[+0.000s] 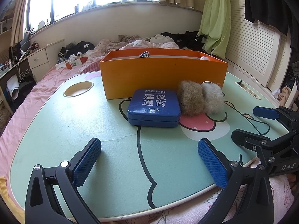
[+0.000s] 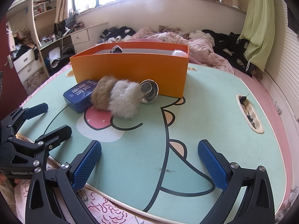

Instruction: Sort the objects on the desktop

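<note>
Left gripper [image 1: 149,160] spread wide, nothing held, hovering over the near edge of the counter [image 1: 56,130]. Right gripper [image 2: 149,160] same: wide apart, empty. Blue tin [image 1: 154,108] flat on the counter just in front of the orange box [image 1: 164,74]. Furry brown-and-grey item [image 2: 119,98] touching the tin; metal cup [image 2: 149,91] on its side against the box.

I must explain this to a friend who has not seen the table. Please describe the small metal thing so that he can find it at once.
Find the orange box at the back of the green cartoon table. Against its front wall, near the right corner, lies a small silver metal cup, tipped on its side, its opening facing the right wrist camera. It touches the grey-and-brown furry item; only it is shiny, unlike the blue tin.
</note>
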{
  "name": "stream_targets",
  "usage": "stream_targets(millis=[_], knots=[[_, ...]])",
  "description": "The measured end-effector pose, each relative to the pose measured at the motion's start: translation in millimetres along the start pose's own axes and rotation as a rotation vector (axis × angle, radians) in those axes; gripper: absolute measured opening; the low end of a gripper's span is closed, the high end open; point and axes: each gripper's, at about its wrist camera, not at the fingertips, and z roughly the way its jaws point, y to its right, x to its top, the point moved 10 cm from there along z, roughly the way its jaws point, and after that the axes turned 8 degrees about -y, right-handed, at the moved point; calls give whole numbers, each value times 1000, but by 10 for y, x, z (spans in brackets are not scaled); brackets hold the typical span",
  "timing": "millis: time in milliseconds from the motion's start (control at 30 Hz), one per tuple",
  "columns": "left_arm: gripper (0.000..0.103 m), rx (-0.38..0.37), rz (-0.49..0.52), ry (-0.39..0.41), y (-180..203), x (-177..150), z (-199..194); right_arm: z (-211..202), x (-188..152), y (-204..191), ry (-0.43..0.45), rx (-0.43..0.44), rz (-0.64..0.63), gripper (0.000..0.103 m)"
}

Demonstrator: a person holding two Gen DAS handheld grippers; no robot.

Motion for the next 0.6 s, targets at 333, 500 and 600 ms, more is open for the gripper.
stream_targets(millis=[333,500,600], knots=[[103,4,-3,1,-3,-3,0,3,-5,-1,0,1,-1,103],[103,5,-5,1,-6,-5,2,3,-8,-1,0,1,-1,103],[103,7,-6,1,-7,-6,2,4,-10,-1,0,1,-1,103]])
